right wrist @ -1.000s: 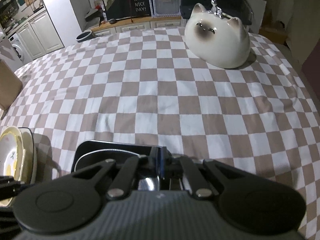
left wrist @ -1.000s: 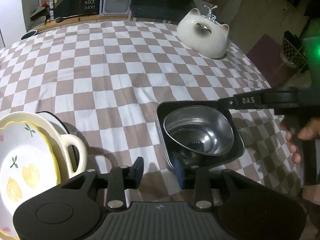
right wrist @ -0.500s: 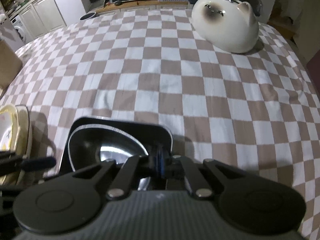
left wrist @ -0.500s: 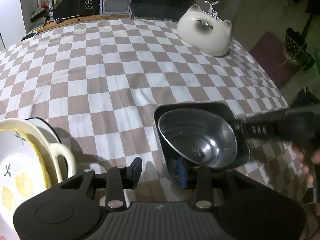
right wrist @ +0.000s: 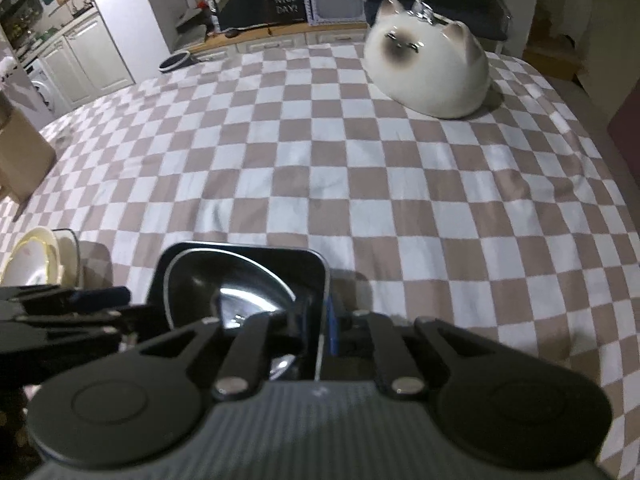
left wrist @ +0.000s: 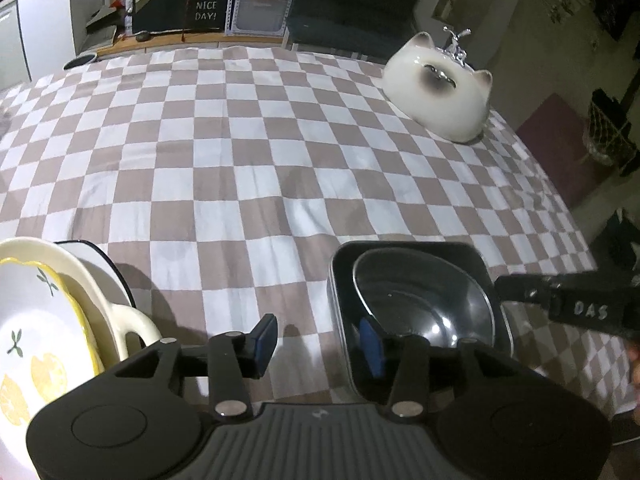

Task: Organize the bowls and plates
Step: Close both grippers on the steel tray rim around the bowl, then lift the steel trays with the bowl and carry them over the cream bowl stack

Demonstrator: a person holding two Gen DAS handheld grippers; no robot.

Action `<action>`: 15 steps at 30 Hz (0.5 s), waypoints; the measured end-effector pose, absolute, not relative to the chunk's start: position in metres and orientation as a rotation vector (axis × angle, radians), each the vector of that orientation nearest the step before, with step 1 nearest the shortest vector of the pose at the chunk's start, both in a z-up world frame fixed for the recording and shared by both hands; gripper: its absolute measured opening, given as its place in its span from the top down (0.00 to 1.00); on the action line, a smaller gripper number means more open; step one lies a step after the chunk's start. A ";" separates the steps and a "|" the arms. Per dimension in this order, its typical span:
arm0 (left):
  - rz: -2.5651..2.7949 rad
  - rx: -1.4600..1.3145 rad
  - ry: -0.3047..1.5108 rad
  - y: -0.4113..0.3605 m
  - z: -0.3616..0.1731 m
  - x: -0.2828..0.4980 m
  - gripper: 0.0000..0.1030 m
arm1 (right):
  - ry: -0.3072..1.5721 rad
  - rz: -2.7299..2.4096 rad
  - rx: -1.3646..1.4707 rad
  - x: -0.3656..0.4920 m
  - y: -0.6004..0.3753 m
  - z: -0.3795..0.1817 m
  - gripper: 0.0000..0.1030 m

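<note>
Right gripper (right wrist: 320, 334), jaws opening, straddles the rim of the black square dish (right wrist: 320, 276) with the steel bowl (right wrist: 236, 284) nested inside on the checkered desk (right wrist: 360, 168). Left gripper (left wrist: 318, 340) opens, empty. Yellow plates (left wrist: 44, 320) look stacked already; the cat bowl (right wrist: 428, 72) seems left.

Right hand-held gripper (right wrist: 320, 332) opening astride black tray (right wrist: 316, 270) rim; steel bowl (right wrist: 232, 284) inside tray.

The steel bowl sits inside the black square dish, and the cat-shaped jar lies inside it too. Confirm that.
Not quite. The steel bowl does sit inside the black square dish, but the cat-shaped jar stands apart on the checked cloth, far across the table. The left wrist view shows it.
</note>
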State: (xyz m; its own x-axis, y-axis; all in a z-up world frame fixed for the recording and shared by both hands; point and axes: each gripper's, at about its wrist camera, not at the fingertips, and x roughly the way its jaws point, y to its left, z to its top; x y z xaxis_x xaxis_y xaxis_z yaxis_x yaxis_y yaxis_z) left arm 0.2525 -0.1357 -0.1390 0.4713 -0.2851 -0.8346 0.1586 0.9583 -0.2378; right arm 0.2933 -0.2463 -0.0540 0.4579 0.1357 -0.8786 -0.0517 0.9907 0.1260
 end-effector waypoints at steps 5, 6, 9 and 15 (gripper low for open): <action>-0.305 -0.170 1.061 -0.134 -0.138 0.252 0.61 | 1.125 0.124 0.082 0.297 -0.247 -0.062 0.88; -0.315 -0.175 1.067 -0.135 -0.138 0.252 0.67 | 1.133 0.125 0.075 0.298 -0.246 -0.064 0.88; -0.331 -0.183 1.083 -0.136 -0.140 0.252 0.75 | 1.155 0.119 0.051 0.297 -0.243 -0.068 0.88; -0.350 -0.218 1.099 -0.135 -0.142 0.253 0.90 | 1.166 0.137 0.087 0.298 -0.247 -0.073 0.90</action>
State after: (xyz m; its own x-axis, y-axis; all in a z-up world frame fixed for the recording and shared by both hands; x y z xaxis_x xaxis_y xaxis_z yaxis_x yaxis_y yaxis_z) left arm 0.2528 -0.1350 -0.1417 0.4080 -0.3817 -0.8294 0.1687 0.9243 -0.3424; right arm 0.2980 -0.2475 -0.0726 0.3865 0.1524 -0.9096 -0.0624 0.9883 0.1391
